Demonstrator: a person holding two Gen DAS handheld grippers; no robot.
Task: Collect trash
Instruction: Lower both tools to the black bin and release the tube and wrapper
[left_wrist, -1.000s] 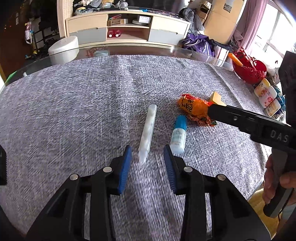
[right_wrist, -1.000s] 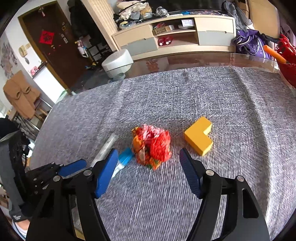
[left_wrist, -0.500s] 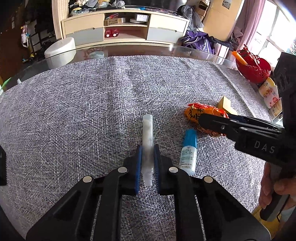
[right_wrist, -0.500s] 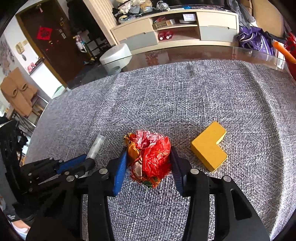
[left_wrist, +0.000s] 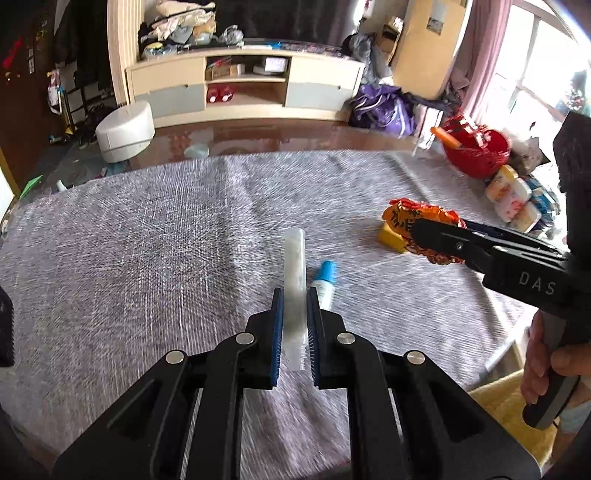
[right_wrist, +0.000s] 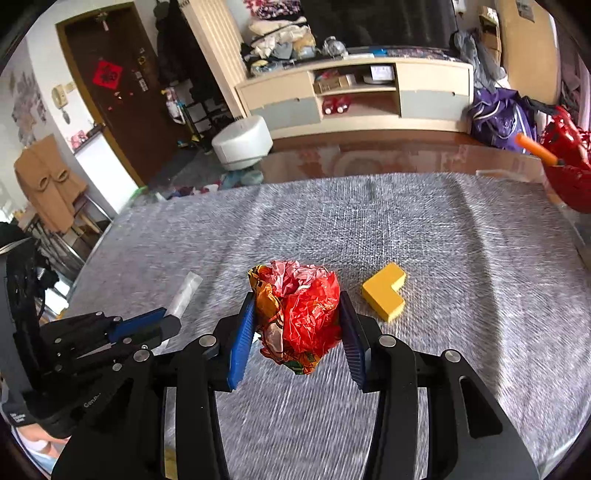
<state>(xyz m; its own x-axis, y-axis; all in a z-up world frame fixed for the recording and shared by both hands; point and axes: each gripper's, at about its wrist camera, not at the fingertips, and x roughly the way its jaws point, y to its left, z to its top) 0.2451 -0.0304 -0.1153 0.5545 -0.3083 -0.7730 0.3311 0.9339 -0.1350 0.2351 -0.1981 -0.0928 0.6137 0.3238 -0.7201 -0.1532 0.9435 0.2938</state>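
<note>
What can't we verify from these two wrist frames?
- Trash destination: no bin shows in either view.
- Small blue-capped white dropper bottle: lower part behind the left hand-held gripper in the left view; label unreadable.
- Clear plastic tube: contents too blurred.
- Crumpled red-orange wrapper: print illegible; underside hidden between right hand-held gripper pads.

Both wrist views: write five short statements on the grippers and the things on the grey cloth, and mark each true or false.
1. The left gripper is shut on the clear plastic tube. True.
2. The right gripper is open, holding nothing. False: it is shut on the crumpled red and orange wrapper.
3. The yellow L-shaped block lies on the grey woven cloth. True.
4. The small blue-capped bottle is in the left jaws. False: it lies beside them on the cloth.
5. The red basket sits at the table's middle. False: it is at the far right edge.
</note>
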